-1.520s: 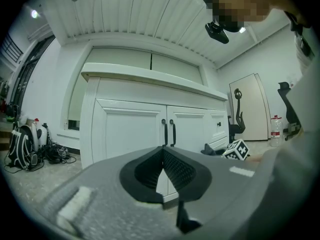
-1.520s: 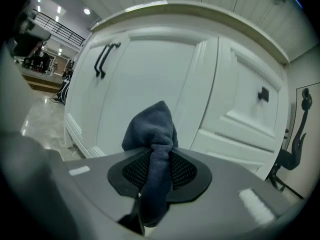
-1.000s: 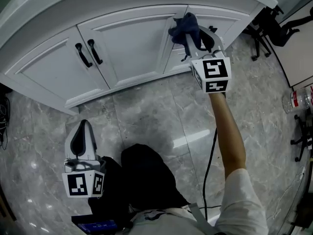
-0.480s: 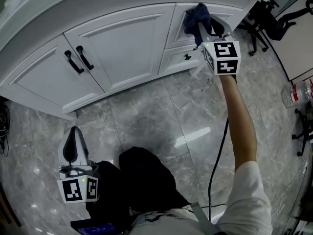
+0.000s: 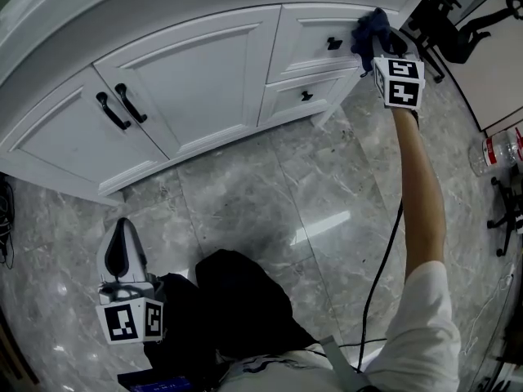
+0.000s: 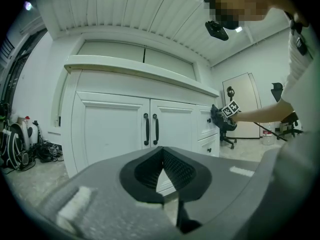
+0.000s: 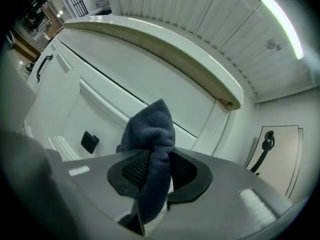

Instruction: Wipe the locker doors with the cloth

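Note:
A white cabinet with two doors [image 5: 196,80] and two drawers fills the top of the head view. My right gripper [image 5: 377,41] is shut on a dark blue cloth [image 5: 369,28] and holds it against the right end of the upper drawer front [image 5: 315,33], right of its black knob [image 5: 333,43]. In the right gripper view the cloth [image 7: 152,149] is pinched between the pads, bunched against the white panel. My left gripper [image 5: 124,247] hangs low over the floor at lower left, its jaws shut and empty [image 6: 161,171].
Black handles [image 5: 121,104] sit on the two doors and a small knob [image 5: 305,95] on the lower drawer. Grey marble floor [image 5: 270,186] lies below. An office chair [image 5: 445,23] stands at the far right, with a plastic bottle [image 5: 490,155] on the floor nearby.
My right gripper has carried the cloth rightward along the upper drawer front, from left of its knob to its right end. The left gripper has stayed low near the floor.

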A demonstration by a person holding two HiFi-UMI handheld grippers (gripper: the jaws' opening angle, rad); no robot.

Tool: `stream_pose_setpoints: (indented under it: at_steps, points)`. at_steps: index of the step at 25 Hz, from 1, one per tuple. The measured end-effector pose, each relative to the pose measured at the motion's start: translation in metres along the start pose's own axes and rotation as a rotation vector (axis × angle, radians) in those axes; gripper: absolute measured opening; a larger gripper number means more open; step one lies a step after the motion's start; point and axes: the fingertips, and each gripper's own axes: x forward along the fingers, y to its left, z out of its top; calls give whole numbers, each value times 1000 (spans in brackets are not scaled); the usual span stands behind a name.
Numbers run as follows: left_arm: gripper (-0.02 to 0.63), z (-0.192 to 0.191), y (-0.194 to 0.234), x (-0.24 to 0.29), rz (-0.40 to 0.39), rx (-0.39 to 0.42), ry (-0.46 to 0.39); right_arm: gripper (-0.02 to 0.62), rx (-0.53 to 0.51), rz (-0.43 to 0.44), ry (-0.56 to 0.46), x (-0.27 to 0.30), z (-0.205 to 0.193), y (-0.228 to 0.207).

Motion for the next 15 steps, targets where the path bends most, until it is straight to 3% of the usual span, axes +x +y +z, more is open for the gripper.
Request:
stream_pose_setpoints:
  at_steps: [6, 15]
  points:
    - [3, -2, 0, -1, 5, 0, 4, 89, 12, -22, 2, 2, -12, 1]
    - [3, -1, 5, -4, 14, -2, -2, 89, 46, 28, 119, 10, -67, 40]
